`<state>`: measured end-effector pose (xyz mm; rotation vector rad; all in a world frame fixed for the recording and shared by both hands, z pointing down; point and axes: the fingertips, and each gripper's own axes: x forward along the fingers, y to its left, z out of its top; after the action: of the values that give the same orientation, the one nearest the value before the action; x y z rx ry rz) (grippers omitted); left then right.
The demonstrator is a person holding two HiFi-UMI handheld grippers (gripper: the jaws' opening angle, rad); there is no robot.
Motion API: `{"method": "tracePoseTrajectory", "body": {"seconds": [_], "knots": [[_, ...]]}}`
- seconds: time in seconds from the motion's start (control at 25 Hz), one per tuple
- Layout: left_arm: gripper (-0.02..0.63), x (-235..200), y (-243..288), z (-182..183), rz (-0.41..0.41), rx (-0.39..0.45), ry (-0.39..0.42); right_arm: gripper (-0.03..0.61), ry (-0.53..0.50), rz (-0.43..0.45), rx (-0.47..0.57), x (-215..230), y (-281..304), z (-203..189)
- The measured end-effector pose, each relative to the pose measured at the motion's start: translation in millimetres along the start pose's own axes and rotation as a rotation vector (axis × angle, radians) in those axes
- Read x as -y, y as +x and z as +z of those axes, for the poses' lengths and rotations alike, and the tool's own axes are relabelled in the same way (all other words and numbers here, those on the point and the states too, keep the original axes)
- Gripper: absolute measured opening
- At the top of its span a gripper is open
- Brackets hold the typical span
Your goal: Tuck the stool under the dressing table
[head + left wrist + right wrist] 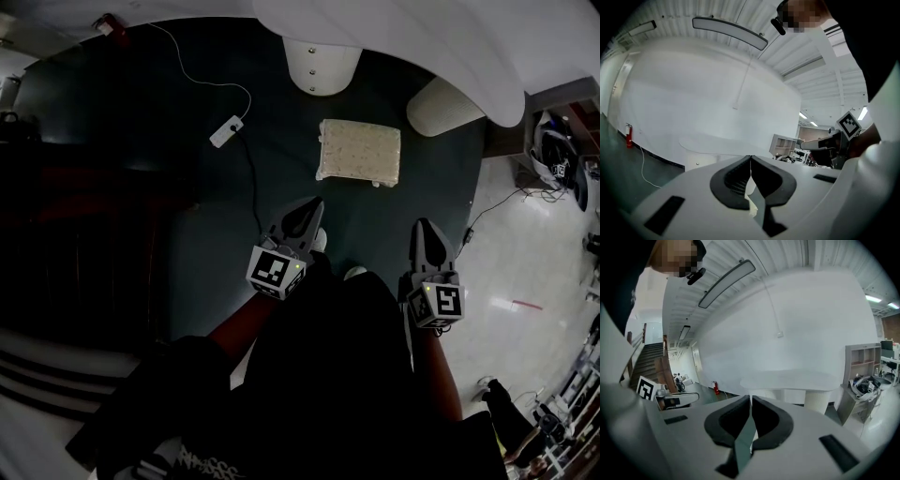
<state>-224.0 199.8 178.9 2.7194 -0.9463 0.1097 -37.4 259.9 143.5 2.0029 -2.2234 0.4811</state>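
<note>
The stool point(361, 150) is seen from above as a pale, patterned rectangular cushion standing on the dark green floor point(169, 206). Its long axis is laid across the head view from left to right, with the right end tipped slightly lower in the picture. One long side is turned toward the dressing table point(403, 37) and the other toward the person. The whole seat is left uncovered by the white top, so it is placed out in front of the table rather than beneath it. It is set near the gap between the two round white legs, one leg point(322, 64) above its left end and the other leg point(443, 105) just beyond its upper right corner; neither leg is touched.

The left tongs point(312, 206) are held low over the floor, pointed toward the stool's near left corner and kept apart from it. The right tongs point(424, 227) are held beside them, pointed the same way, off the stool's right end. In both gripper views the dark pads are pressed together along a thin seam, and nothing is pinched between them.

A white cable point(246, 94) with a small white block on it is laid on the floor to the left of the stool.
</note>
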Motion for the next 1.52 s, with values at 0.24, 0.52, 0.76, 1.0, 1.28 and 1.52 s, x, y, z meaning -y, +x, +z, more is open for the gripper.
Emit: {"method": "tracePoseTrajectory", "body": {"seconds": [0.24, 0.52, 0.76, 1.0, 1.28, 1.52], "knots": [[0.015, -22, 33, -47, -0.016, -0.082, 0.004, 0.040, 0.023, -0.046, 0.002, 58, 27, -18], [0.017, -45, 83, -114, 0.063, -0.166, -0.027, 0.041, -0.012, -0.060, -0.064, 145, 84, -88], [0.017, -77, 145, -206, 0.083, -0.316, 0.007, 0.041, -0.006, 0.019, -0.168, 200, 152, -178], [0.018, -98, 190, -305, 0.067, -0.419, 0.024, 0.041, 0.038, 0.054, -0.304, 229, 202, -294], [0.019, -152, 221, -402, 0.168, -0.396, -0.057, 0.041, 0.044, -0.009, -0.360, 259, 250, -403], [0.149, -170, 235, -465, 0.175, -0.426, -0.113, 0.158, 0.068, -0.032, -0.435, 289, 272, -476]]}}
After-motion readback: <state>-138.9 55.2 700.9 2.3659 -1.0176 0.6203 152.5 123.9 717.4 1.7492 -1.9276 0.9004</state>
